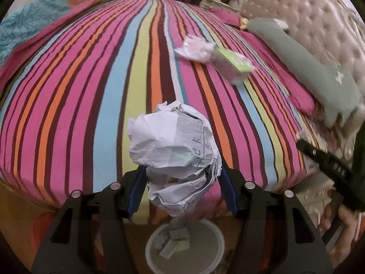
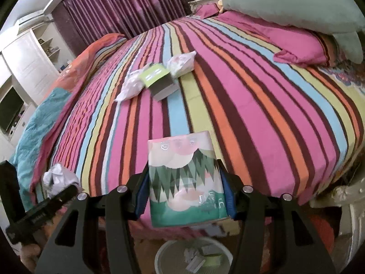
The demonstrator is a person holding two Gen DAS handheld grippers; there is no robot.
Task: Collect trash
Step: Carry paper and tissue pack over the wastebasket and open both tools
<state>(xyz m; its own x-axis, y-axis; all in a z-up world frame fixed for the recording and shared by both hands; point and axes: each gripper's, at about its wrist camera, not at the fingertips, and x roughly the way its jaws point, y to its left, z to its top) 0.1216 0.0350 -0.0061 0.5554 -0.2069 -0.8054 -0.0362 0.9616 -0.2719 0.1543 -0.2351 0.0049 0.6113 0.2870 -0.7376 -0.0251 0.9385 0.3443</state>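
With bin [image 1: 184,248] below, left gripper [image 1: 182,187] clamping paper [image 1: 173,146], right gripper [image 2: 184,196] clamping pack [image 2: 184,182]: center over rim before release.

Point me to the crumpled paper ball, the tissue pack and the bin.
crumpled paper ball [image 1: 175,157], left wrist view, middle of the wad.
tissue pack [image 2: 186,180], right wrist view, printed front face.
bin [image 2: 159,255], right wrist view, left rim.

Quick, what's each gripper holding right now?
Left gripper: closed on a crumpled white paper ball.
Right gripper: closed on a green-and-pink printed tissue pack.
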